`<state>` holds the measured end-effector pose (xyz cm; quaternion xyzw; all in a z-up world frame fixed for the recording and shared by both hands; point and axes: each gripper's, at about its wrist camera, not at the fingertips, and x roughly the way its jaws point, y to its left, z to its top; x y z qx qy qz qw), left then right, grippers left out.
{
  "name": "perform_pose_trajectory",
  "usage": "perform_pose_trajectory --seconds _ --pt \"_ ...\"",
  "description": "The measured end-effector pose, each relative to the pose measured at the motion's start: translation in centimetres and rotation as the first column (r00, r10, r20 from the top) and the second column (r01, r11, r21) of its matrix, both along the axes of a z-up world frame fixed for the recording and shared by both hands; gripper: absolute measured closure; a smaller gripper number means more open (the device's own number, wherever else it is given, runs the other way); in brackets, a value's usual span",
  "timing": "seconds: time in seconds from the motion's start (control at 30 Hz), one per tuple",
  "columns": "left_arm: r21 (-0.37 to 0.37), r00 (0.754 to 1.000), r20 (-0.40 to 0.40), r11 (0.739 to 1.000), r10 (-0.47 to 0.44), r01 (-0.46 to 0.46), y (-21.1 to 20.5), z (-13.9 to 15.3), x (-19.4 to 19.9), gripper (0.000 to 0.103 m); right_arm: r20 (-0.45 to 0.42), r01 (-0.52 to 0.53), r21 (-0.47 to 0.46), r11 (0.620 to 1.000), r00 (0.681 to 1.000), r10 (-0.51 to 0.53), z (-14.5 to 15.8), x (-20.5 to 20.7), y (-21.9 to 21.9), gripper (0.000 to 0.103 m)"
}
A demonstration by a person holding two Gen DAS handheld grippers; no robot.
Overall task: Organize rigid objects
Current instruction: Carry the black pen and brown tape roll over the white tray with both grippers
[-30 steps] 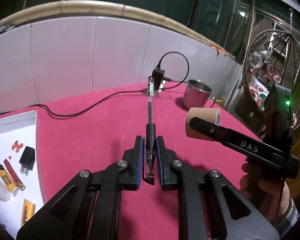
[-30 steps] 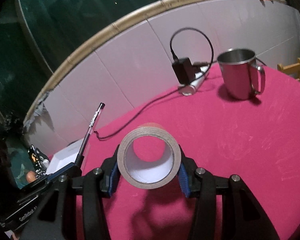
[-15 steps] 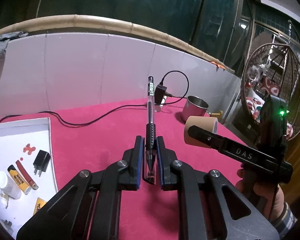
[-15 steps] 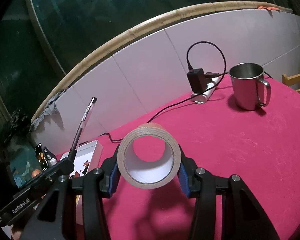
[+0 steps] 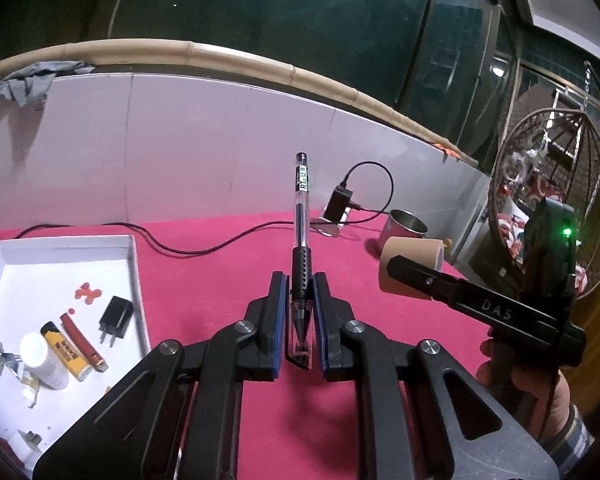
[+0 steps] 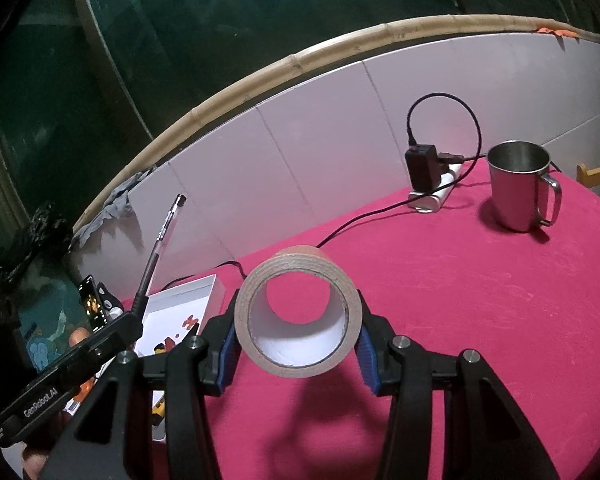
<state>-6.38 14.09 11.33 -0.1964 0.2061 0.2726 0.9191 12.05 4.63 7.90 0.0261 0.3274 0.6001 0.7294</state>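
Left tongs [image 5: 299, 312] pinch the pen [image 5: 301, 240], and they're nearer the white tray [image 5: 134, 280] off left; right tongs [image 6: 298, 344] clamp the tape roll [image 6: 298, 312].

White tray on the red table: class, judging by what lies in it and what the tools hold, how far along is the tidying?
Done: the white tray already holds two lighters, a plug adapter and a small bottle. In hand: the left tool grips a pen; the right tool grips a tape roll. Left: both must go in; the steel mug remains out.

1 pen [image 5: 301, 216], 1 tape roll [image 6: 298, 312], 1 mug [image 6: 518, 186], 1 tray [image 5: 134, 264], 2 lighters [image 5: 66, 350]
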Motion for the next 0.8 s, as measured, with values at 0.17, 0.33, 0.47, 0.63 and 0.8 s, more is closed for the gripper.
perform_pose_trajectory --seconds 0.17,0.33,0.47,0.63,0.8 --pt "-0.005 1.0 0.014 1.0 0.025 -0.025 0.5 0.3 -1.4 0.091 0.016 -0.022 -0.001 1.0 1.0 0.022 0.5 -1.2 0.5 0.054" --pt "-0.014 0.998 0.027 0.999 0.053 -0.052 1.3 0.4 -2.9 0.091 0.032 -0.045 -0.005 0.999 0.998 0.046 1.0 -2.4 1.2 0.054" --pt "-0.02 0.996 0.037 0.997 0.076 -0.075 1.8 0.4 -4.1 0.091 0.048 -0.067 -0.012 0.998 0.997 0.068 1.3 -3.6 1.9 0.054" --pt "-0.034 0.993 0.05 0.994 0.106 -0.104 2.5 0.4 -5.5 0.091 0.062 -0.105 -0.021 0.994 0.992 0.106 1.8 -5.2 3.0 0.054" --pt "-0.047 0.989 0.064 0.99 0.136 -0.133 3.3 0.4 -7.0 0.091 0.08 -0.138 -0.029 0.99 0.987 0.14 2.0 -6.7 4.0 0.054"
